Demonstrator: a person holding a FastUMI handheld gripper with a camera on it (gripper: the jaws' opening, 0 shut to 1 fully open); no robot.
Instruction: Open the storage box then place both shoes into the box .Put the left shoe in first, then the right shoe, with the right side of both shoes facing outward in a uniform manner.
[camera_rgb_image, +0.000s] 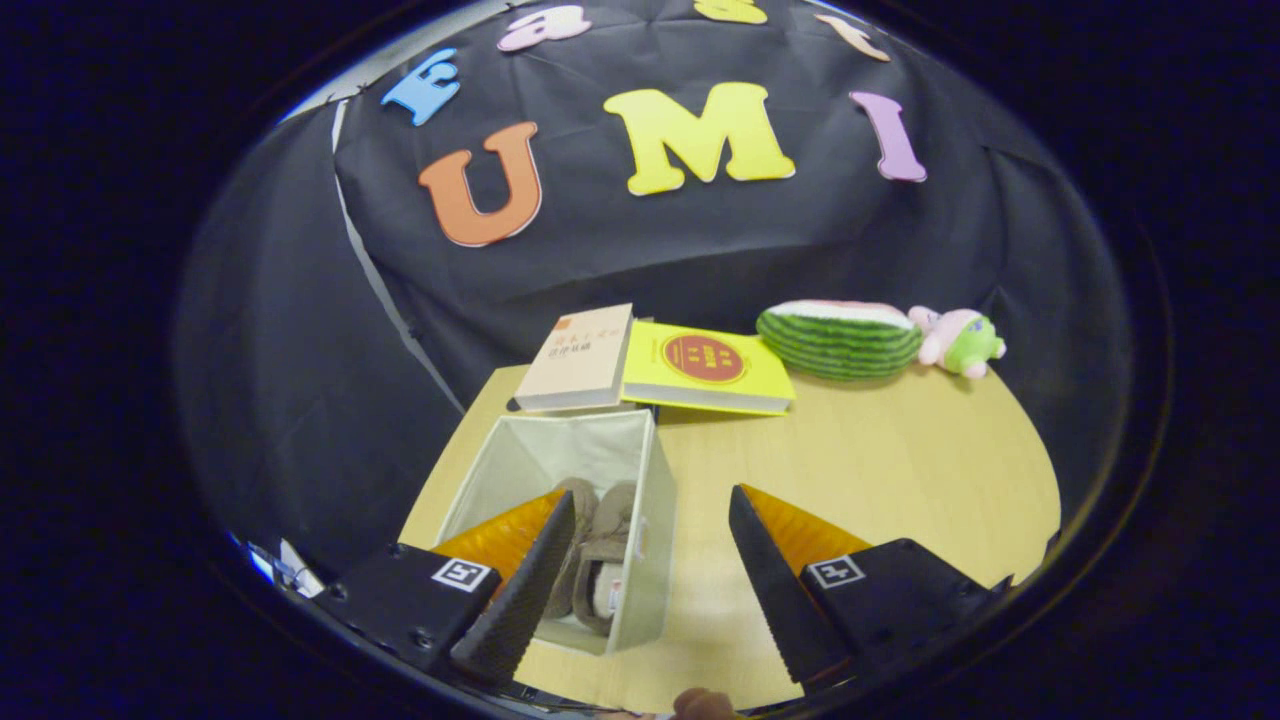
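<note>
- Your gripper (650, 550) hangs above the table (880, 470), fingers apart, gripping nothing.
- Both shoes (595, 560) lie inside the open box (640, 480) between them.

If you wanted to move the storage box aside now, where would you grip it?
Probably the storage box right wall's top rim, from above: it stands upright, open-topped, between the open gripper fingers, with bare table outside and the shoes low inside.

Both shoes (592, 560) inside open storage box (640, 520)
</note>
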